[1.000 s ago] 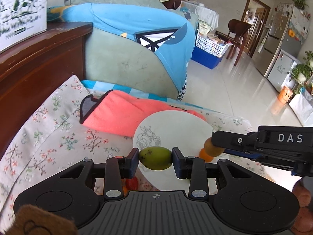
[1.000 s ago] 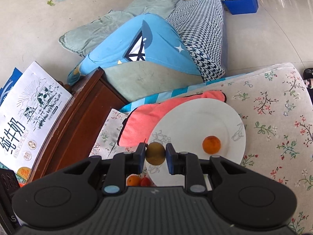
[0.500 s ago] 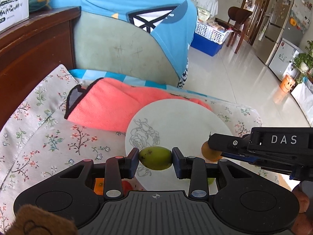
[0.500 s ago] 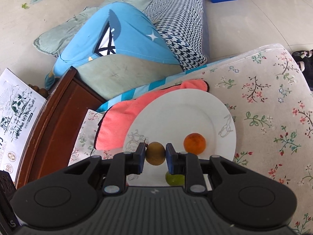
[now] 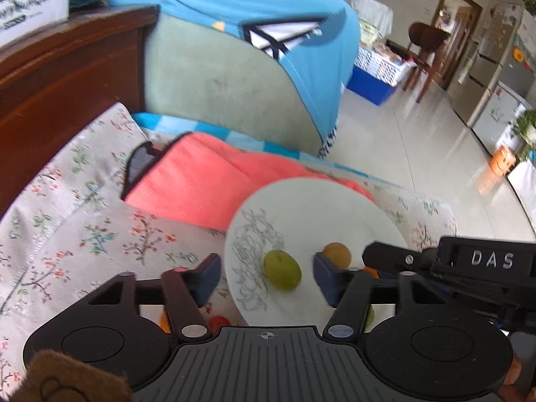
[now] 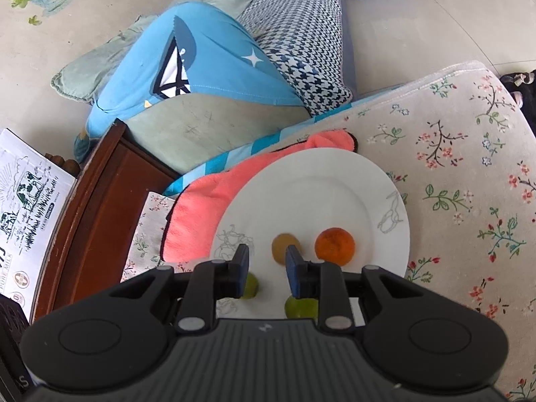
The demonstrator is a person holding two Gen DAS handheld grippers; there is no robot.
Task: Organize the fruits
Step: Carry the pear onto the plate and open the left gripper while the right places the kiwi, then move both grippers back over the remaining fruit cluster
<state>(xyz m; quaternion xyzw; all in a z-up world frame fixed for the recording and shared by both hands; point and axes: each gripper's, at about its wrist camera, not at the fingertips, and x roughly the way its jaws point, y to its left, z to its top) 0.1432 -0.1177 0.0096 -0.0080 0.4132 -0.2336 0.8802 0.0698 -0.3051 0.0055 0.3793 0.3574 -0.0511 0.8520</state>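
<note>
My left tongs (image 5: 266,276) are spread wide, pinching nothing; the smooth green oval fruit (image 5: 282,270) lies loose between them on the near-left part of the round white ceramic plate with grey line drawings (image 5: 318,201). My right tongs (image 6: 266,268) are also spread, a narrower gap. The small brownish-yellow round fruit (image 6: 284,247) sits on the plate just beyond them, close to the right blue pad. The bright orange round fruit (image 6: 335,246) rests just right of it, apart. Two more green fruits peek out under the right tongs at the near rim.

Risks, my read: the plate sits half on the coral-pink plush towel (image 5: 201,181) and half on the floral cotton sofa cover (image 6: 452,167), so it probably tilts, and round fruit could roll off the near edge. Pulling the right tongs back carelessly could clip the brownish fruit. The two tongs are near each other and could knock.

Versus half a second ago: both tongs were pinching their fruit; now both are released and the fruit is on the plate.
</note>
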